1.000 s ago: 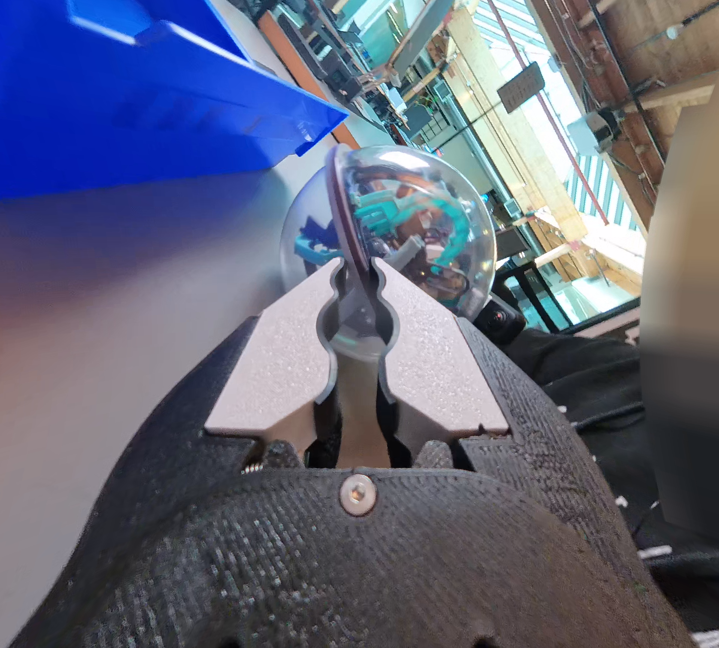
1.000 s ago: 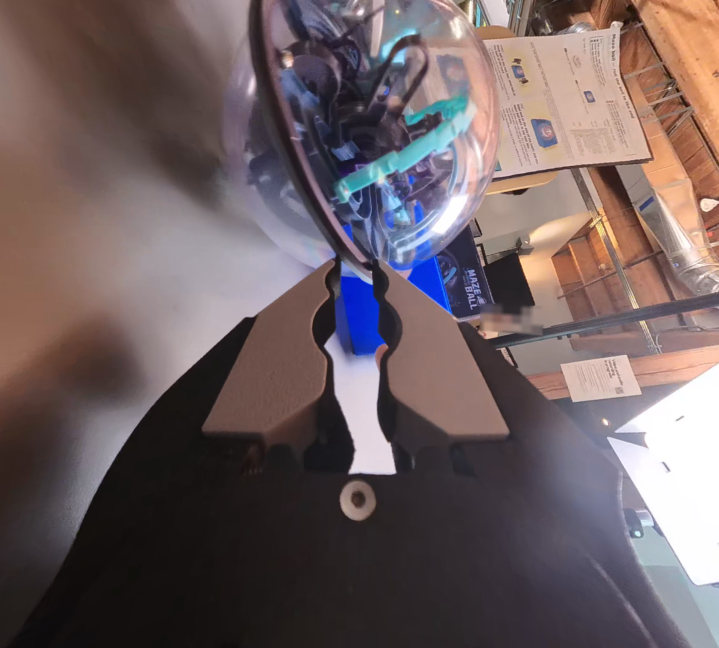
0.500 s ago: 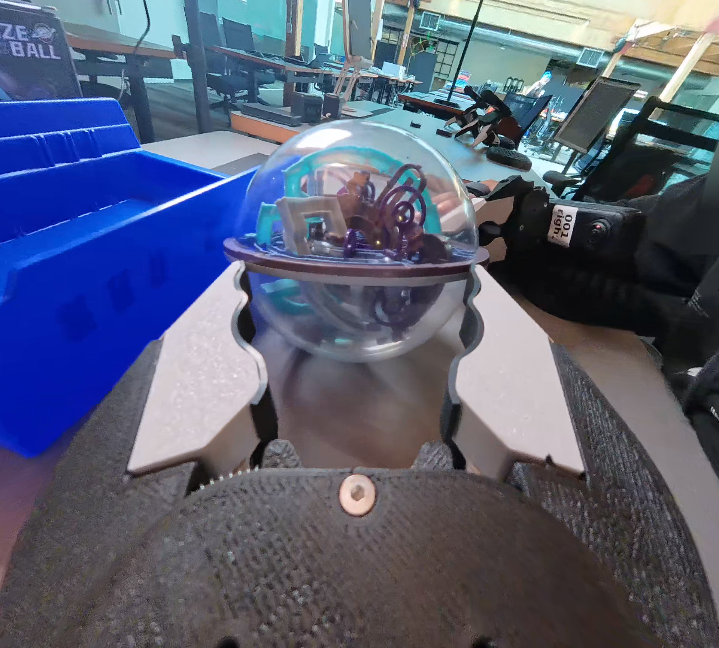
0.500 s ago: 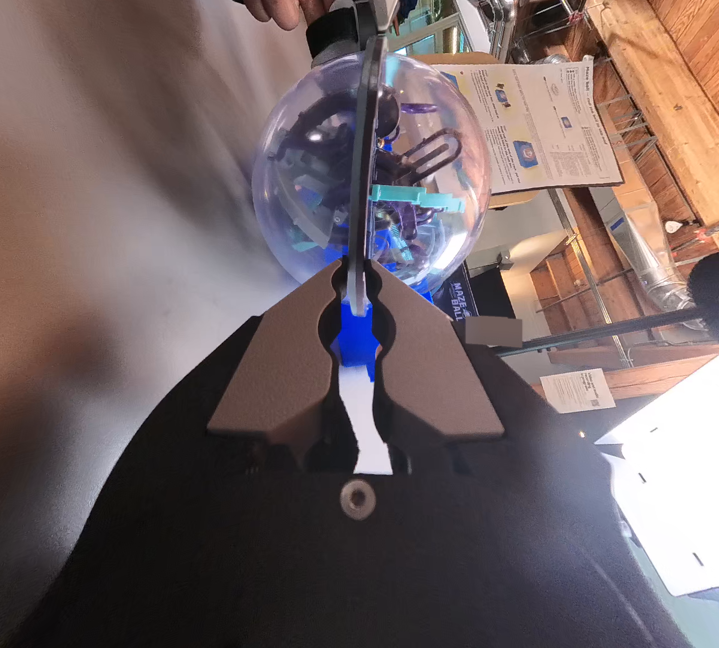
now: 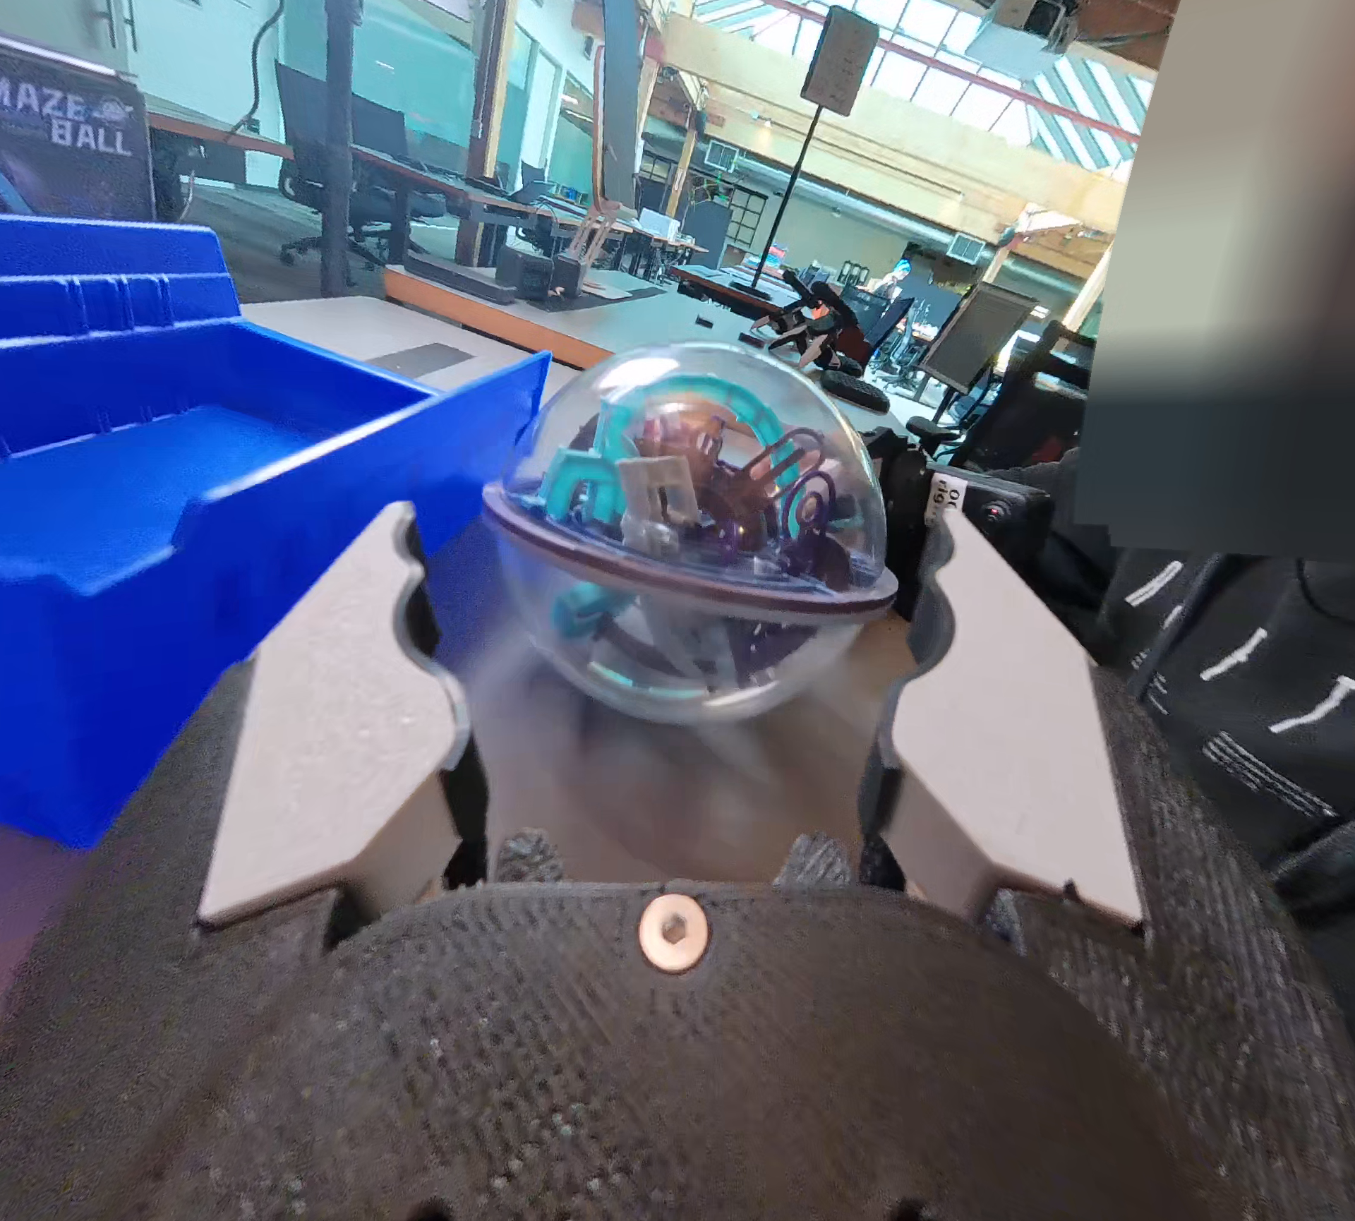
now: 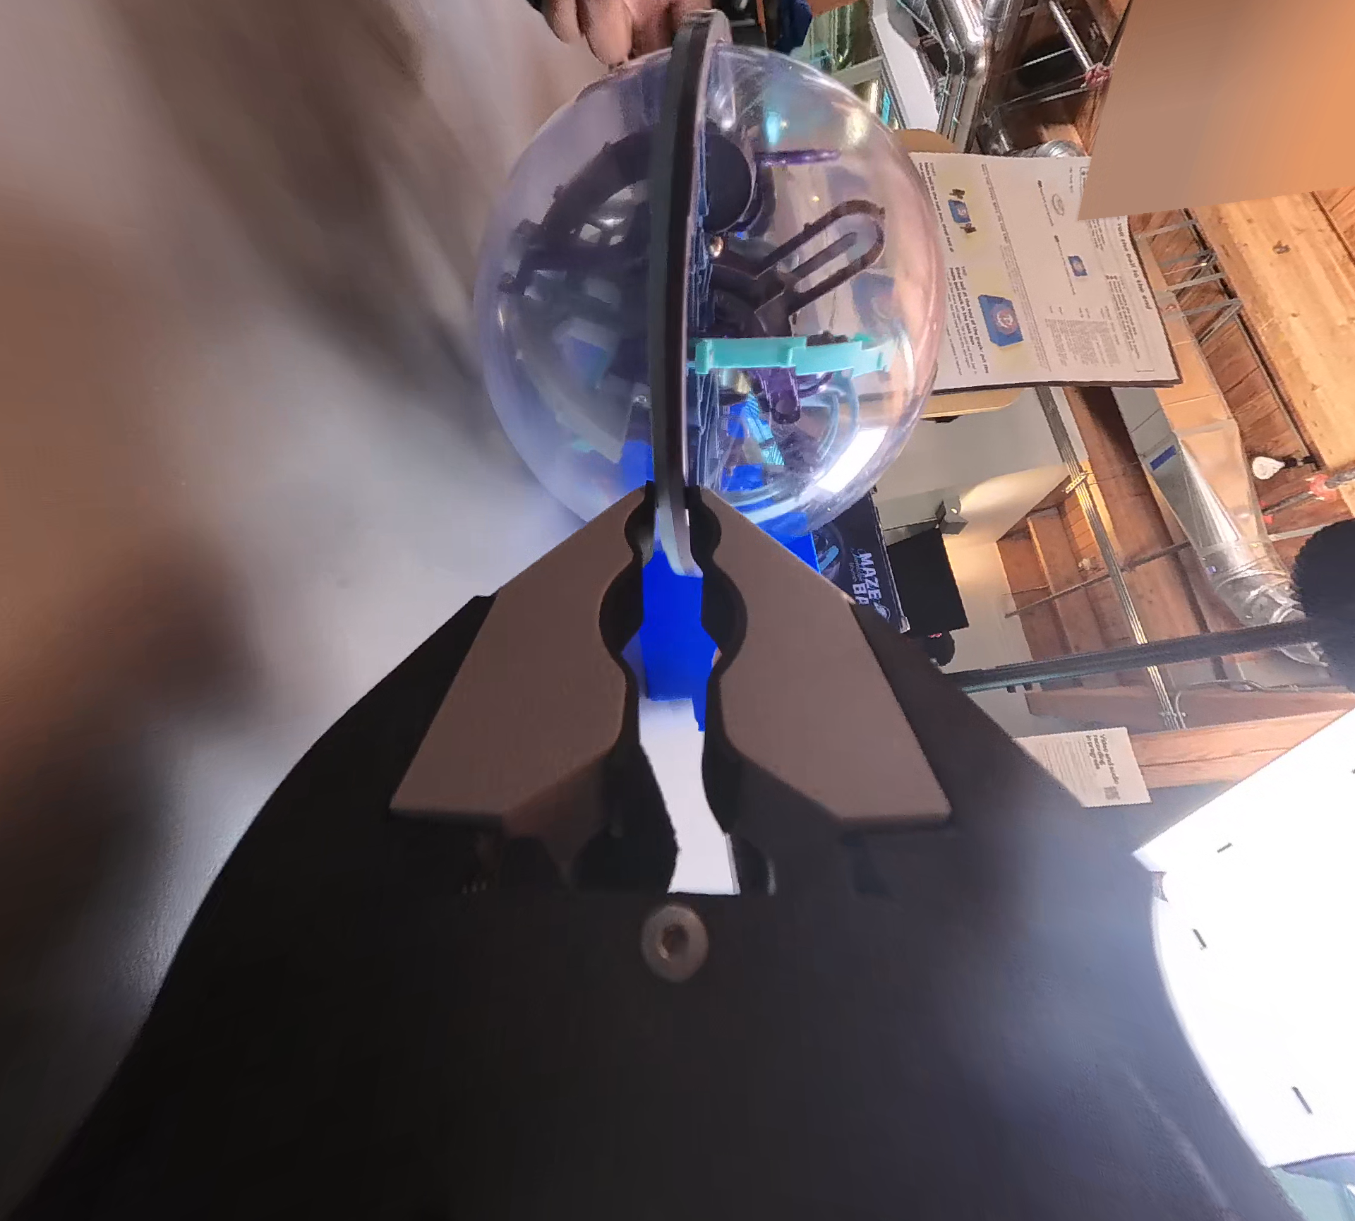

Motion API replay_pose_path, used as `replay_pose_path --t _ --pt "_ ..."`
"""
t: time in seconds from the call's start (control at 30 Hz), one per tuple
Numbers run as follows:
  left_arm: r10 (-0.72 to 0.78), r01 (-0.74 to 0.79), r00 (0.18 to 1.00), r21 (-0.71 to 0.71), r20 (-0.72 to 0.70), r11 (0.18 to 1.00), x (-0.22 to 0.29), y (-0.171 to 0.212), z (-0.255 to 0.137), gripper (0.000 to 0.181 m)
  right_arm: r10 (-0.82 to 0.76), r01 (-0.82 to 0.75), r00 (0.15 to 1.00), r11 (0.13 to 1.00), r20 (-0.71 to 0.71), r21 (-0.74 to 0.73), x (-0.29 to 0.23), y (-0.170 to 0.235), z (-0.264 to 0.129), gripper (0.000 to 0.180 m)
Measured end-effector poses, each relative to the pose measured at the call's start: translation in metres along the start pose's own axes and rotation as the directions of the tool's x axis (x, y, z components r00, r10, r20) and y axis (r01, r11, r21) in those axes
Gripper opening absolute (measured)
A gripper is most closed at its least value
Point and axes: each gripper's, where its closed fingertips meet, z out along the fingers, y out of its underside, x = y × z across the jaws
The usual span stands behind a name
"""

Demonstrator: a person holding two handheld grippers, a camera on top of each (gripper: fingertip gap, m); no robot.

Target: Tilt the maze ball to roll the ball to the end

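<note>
Since a second ago the left gripper (image 5: pixel 671 606) has let go of the maze ball (image 5: pixel 689 533); its fingers now stand wide apart, the sphere between and just ahead of them. The right gripper (image 6: pixel 669 518) stays clamped on the dark equator rim. The ball hangs over the table (image 5: pixel 660 782), beside the blue bin (image 5: pixel 183 489) near the table's left edge. With one thin-rim pinch, it could pivot or slip.

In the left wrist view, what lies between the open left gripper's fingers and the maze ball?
Nothing solid: in the left wrist view only blurred tabletop shows between the left gripper and the maze ball; its fingers stand clear of it.
</note>
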Motion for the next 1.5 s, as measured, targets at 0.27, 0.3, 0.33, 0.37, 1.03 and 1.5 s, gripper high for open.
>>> replay_pose_path --t 0.27,0.3,0.33,0.37,1.03,1.5 --pt "0.201 -0.199 0.980 -0.213 -0.012 0.957 0.013 0.037 0.050 0.140 -0.075 0.075 0.997 0.997 0.002 0.009 -0.002 -0.007 -0.001 0.006" --pt "0.222 -0.216 0.975 -0.210 0.006 0.954 0.011 0.037 0.048 0.133 -0.077 0.077 0.997 0.997 0.004 0.011 -0.003 -0.008 -0.001 0.006" --pt "0.233 -0.227 0.973 -0.201 0.006 0.953 0.013 0.037 0.047 0.132 -0.077 0.076 0.997 0.997 0.007 0.014 -0.003 -0.009 -0.002 0.006" --pt "0.250 -0.244 0.968 -0.196 0.009 0.950 0.014 0.038 0.046 0.132 -0.072 0.072 0.997 0.997 0.012 0.018 -0.004 -0.009 -0.002 0.006" --pt "0.463 -0.454 0.886 -0.210 -0.008 0.866 0.020 0.044 0.043 0.132 0.864 -0.926 0.299 0.365 0.405 -0.095 0.023 0.024 0.010 0.093" --pt "0.341 -0.340 0.940 -0.178 -0.023 0.924 0.022 0.035 0.043 0.132 0.838 -0.875 0.159 0.365 0.522 -0.319 -0.014 0.005 0.019 0.093"
